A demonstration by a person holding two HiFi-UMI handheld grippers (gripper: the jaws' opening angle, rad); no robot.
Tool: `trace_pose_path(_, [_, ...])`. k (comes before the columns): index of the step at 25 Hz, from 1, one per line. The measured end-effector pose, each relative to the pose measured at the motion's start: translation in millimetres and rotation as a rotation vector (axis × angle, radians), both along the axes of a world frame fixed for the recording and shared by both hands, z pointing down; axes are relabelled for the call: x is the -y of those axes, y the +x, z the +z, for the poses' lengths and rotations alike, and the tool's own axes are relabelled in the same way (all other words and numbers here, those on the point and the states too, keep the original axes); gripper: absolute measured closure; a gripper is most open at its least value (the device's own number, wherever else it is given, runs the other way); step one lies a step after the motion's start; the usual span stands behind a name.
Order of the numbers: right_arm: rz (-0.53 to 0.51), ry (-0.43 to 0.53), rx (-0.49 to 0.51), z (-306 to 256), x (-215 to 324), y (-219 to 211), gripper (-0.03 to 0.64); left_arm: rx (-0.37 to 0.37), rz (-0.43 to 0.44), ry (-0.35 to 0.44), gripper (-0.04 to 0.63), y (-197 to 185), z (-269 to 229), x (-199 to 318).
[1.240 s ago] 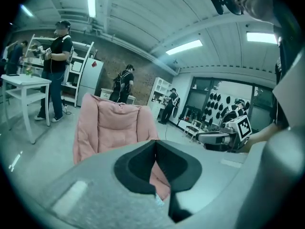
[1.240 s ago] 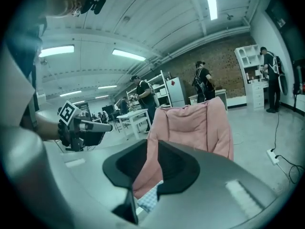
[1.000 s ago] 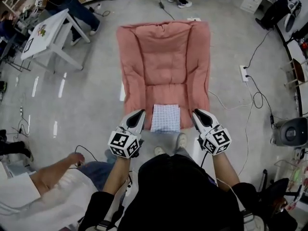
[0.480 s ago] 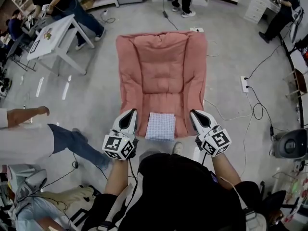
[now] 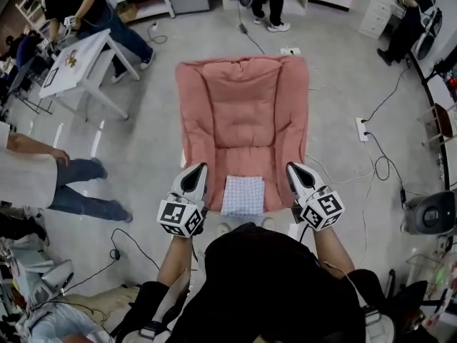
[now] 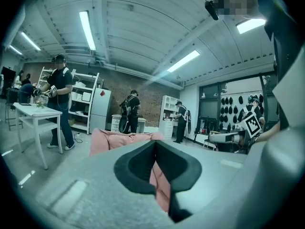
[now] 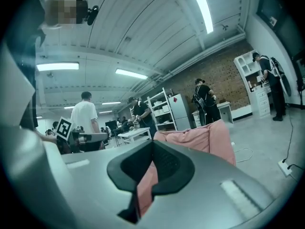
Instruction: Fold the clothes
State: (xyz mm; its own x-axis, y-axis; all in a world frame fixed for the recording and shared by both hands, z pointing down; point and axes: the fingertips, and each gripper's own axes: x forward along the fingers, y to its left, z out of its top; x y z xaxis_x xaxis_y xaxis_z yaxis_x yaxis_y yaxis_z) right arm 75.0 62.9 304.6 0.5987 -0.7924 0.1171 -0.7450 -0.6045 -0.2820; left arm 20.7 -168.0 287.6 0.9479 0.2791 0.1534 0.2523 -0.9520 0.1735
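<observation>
The left gripper (image 5: 197, 170) and the right gripper (image 5: 293, 168) are both clenched. Each pinches a side edge of the pink quilted blanket (image 5: 243, 98) close to its near corners. Pink fabric shows in the slit below each pair of meeting jaws, and the right pair has only just drawn together. Between the grippers a folded blue-checked cloth (image 5: 243, 195) lies on the blanket's near end. The blanket spreads away over the grey floor (image 5: 143, 148). To its right lies a white power strip (image 5: 360, 128) with black cables. Farther off to the left stands a white table (image 5: 71, 63), with a person (image 5: 82, 2) beside it.
</observation>
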Motion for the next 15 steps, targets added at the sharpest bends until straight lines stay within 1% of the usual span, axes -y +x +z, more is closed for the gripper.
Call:
trace_pose_path(6, [0.008,0.001,0.004,-0.4,17.8,5.1,0.613,0.009,0.026,-0.020,0.589,13.1,6.5,9.5])
trace_pose_path(15, [0.062,-0.004,-0.018,-7.6,9.8,10.6,0.614,0.005,0.053,-0.037,0.588,22.2,7.6,10.8])
